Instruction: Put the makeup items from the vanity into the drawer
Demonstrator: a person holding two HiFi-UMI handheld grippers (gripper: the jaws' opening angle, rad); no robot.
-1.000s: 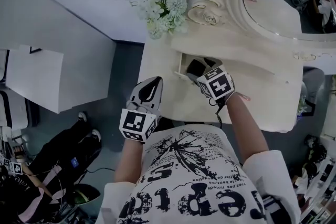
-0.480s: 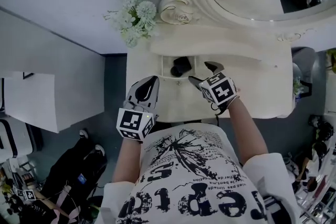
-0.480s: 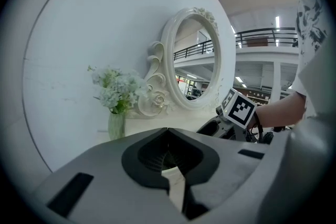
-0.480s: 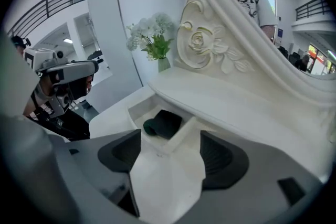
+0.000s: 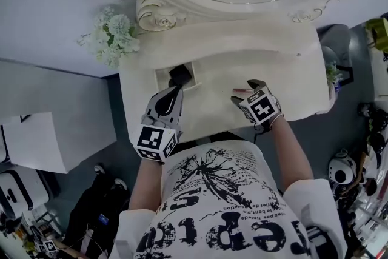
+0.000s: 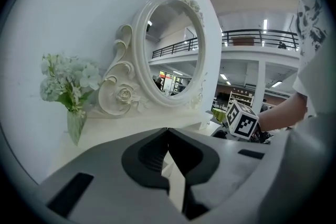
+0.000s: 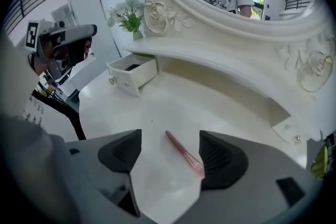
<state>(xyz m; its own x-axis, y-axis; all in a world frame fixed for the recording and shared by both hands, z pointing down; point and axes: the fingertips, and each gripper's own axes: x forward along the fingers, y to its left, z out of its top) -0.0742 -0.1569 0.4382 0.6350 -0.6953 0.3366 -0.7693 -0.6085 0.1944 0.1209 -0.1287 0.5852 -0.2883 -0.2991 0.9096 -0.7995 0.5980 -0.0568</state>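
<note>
A thin pink makeup stick (image 7: 184,152) lies on the white vanity top (image 7: 173,107), also visible in the head view as the pink stick (image 5: 242,90). My right gripper (image 7: 170,135) is open, its jaws standing on either side of the stick just above the top; in the head view the right gripper (image 5: 244,92) hovers over it. The small drawer (image 5: 176,77) is pulled out at the left, with a dark item (image 7: 132,66) inside. My left gripper (image 5: 176,90) is shut and empty, its tips at the drawer's front; the left gripper (image 6: 168,131) points toward the mirror.
An oval mirror (image 6: 176,50) in an ornate white frame stands at the vanity's back. A vase of pale flowers (image 5: 112,36) sits at the back left corner. A raised shelf (image 7: 226,68) runs under the mirror. A small drawer knob (image 7: 296,139) shows at the right.
My right gripper has drawn back from the drawer and moved right along the vanity top until it stands open over the pink stick. The left gripper stays shut by the drawer.
</note>
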